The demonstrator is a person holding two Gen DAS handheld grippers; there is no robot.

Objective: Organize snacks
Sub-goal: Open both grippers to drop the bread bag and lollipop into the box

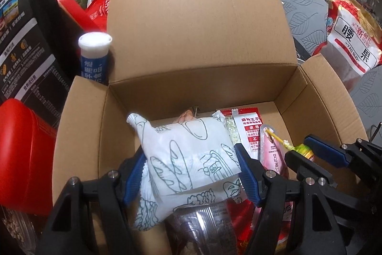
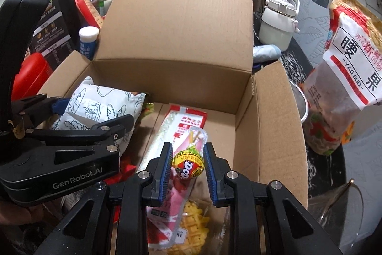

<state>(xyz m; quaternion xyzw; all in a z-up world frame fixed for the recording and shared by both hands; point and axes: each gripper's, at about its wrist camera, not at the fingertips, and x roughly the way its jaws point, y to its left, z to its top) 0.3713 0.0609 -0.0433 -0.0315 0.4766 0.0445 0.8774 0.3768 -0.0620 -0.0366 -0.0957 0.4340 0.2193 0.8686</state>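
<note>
An open cardboard box [image 1: 200, 87] holds several snacks. My left gripper [image 1: 191, 171] is shut on a white bread-print packet [image 1: 188, 154] and holds it over the box's left side; it also shows in the right wrist view [image 2: 100, 106]. My right gripper [image 2: 188, 161] is shut on a round lollipop [image 2: 188, 165] with a yellow, red and green wrapper, above the box's right side; its stick points forward. In the left wrist view the right gripper [image 1: 300, 152] shows at the right with the lollipop [image 1: 303, 151]. Under them lie a red-and-white packet [image 2: 186, 121], a pink packet [image 2: 172, 202] and a yellow waffle snack [image 2: 193, 224].
The box's tall back flap [image 2: 181, 16] stands upright. A black pouch [image 1: 26, 40], a blue-and-white tube [image 1: 94, 54] and a red container [image 1: 21, 154] stand left of the box. A cashew bag [image 2: 346, 78] and a white kettle [image 2: 279, 18] stand to the right.
</note>
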